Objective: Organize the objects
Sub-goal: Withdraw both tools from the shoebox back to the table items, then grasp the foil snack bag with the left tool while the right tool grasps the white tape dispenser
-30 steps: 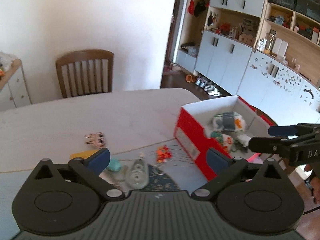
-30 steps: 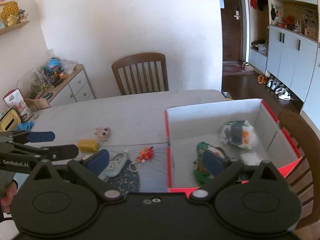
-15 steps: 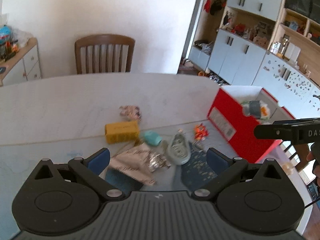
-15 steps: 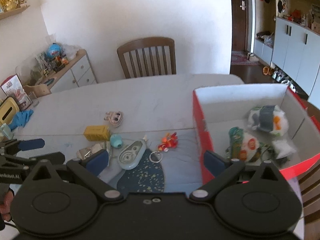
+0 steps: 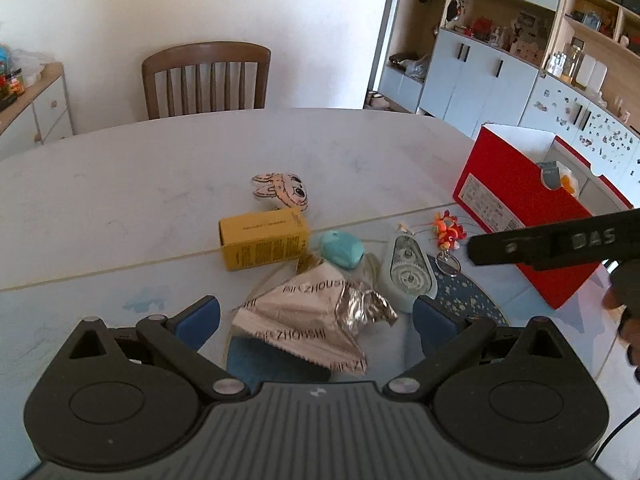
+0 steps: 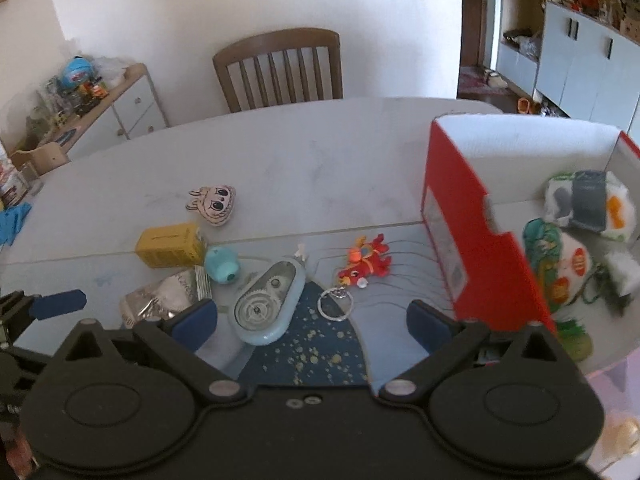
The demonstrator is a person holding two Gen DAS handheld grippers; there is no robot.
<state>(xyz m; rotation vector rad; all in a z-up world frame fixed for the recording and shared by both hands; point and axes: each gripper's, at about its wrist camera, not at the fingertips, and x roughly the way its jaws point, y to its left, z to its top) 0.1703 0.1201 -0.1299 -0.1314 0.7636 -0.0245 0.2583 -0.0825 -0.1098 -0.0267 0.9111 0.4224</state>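
Note:
Loose items lie on the table: a silver foil packet (image 5: 316, 316), a yellow box (image 5: 264, 243), a teal round thing (image 5: 342, 253), a pale blue correction tape (image 5: 408, 276), a red keychain toy (image 6: 366, 263) with a ring, and a cartoon-face sticker (image 5: 282, 192). My left gripper (image 5: 316, 322) is open, its fingers on either side of the foil packet. My right gripper (image 6: 312, 318) is open just short of the correction tape (image 6: 266, 306). A red box (image 6: 468, 220) at the right holds several soft items.
A wooden chair (image 5: 206, 78) stands at the table's far side. A low drawer unit (image 6: 108, 104) with clutter stands at the left. Cabinets and shelves (image 5: 500, 64) line the right wall. A dark blue patterned mat (image 6: 312, 344) lies under the near items.
Both grippers have swung left and come lower toward the loose items. The red box has slid to the right in both views. Both stay open.

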